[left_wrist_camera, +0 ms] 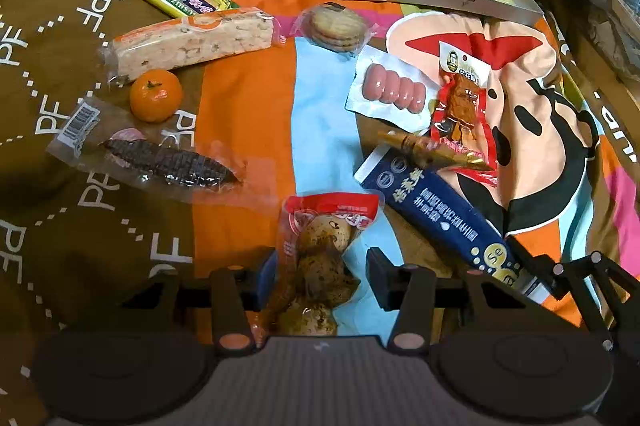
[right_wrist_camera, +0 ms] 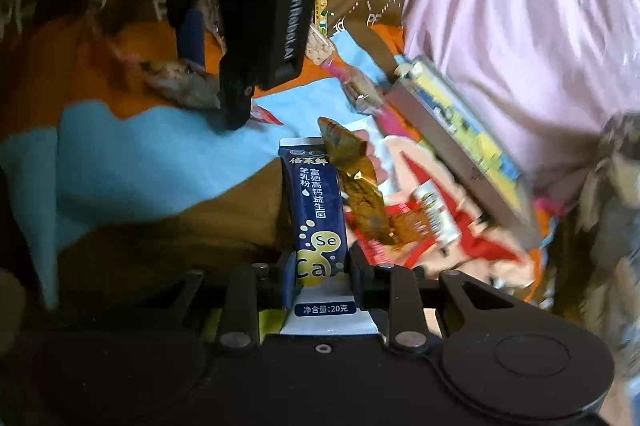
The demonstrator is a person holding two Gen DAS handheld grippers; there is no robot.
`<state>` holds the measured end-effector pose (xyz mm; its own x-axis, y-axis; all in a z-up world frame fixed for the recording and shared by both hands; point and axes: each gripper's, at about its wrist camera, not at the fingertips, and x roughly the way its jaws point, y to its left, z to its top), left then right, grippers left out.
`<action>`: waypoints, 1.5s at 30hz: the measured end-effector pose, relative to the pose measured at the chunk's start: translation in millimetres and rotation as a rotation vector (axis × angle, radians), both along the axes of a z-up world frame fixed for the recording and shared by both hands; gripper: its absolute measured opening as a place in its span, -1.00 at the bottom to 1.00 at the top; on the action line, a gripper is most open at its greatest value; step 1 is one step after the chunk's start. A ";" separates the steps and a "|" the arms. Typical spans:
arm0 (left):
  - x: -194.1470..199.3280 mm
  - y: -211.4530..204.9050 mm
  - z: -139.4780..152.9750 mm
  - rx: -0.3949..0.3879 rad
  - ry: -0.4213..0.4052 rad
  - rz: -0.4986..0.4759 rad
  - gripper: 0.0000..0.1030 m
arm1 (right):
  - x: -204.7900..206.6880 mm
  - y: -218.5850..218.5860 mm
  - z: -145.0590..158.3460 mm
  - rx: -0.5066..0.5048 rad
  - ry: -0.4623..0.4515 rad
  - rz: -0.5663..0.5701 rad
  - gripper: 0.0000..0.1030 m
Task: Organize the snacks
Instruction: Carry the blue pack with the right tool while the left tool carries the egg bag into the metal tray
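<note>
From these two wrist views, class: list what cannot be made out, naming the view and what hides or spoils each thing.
- Egg packet, left wrist view: its lower end is hidden behind the left gripper.
- Blue sachet, right wrist view: its near end is covered by the right gripper.
- Picture box, right wrist view: blurred, its drawing unreadable.
- Red packet, right wrist view: blurred, partly under a gold wrapper.

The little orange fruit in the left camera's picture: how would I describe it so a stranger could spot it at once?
Start on the brown bedspread printed with white letters, on the left side. Below the long pale rice-cracker bar and just above the clear pack with a dark corn cob sits a small mandarin. It is the only round, unwrapped item among the packets.
</note>
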<state>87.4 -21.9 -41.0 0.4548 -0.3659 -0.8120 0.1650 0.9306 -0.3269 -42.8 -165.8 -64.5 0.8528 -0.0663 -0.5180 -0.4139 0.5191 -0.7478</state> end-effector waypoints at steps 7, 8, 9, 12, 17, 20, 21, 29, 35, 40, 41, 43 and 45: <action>-4.7 -3.7 2.7 -0.050 -0.027 -0.009 0.01 | 0.6 -8.7 -2.7 -0.080 -0.106 0.021 -0.45; -5.3 -4.0 3.6 -0.056 -0.035 -0.008 0.01 | -0.1 -9.3 -1.7 -0.084 -0.123 0.025 -0.45; -6.0 -4.0 4.6 -0.062 -0.044 -0.008 0.01 | -1.1 -9.7 -0.6 -0.087 -0.140 0.027 -0.45; -6.3 -3.0 8.1 -0.069 -0.072 0.005 0.01 | -0.3 -11.9 3.6 -0.074 -0.173 0.026 -0.45; -1.6 -0.1 16.3 -0.085 -0.106 0.037 0.02 | -0.8 -10.8 11.6 -0.061 -0.224 0.027 -0.45; 3.3 1.4 23.2 -0.081 -0.123 0.050 0.02 | 4.2 -9.1 15.2 -0.052 -0.252 0.033 -0.45; 5.4 2.0 26.3 -0.079 -0.131 0.056 0.02 | 6.9 -8.9 17.4 -0.045 -0.265 0.035 -0.45; 33.0 6.9 49.6 -0.048 -0.194 0.083 0.02 | 28.7 -7.7 33.6 0.018 -0.302 0.075 -0.45; 75.7 -5.6 68.0 -0.021 -0.249 0.087 0.02 | 75.4 -26.3 54.4 0.078 -0.281 0.034 -0.44; 123.2 -28.7 86.4 -0.029 -0.317 0.075 0.02 | 137.6 -40.1 72.0 0.107 -0.271 0.009 -0.44; 132.7 -34.0 90.0 -0.033 -0.332 0.071 0.02 | 152.1 -41.0 75.8 0.115 -0.270 0.002 -0.44; 153.4 -43.0 95.8 -0.041 -0.369 0.069 0.02 | 178.3 -41.5 81.7 0.127 -0.275 -0.009 -0.44; 171.8 -51.2 99.0 -0.048 -0.393 0.067 0.02 | 201.7 -41.4 87.2 0.140 -0.293 -0.024 -0.44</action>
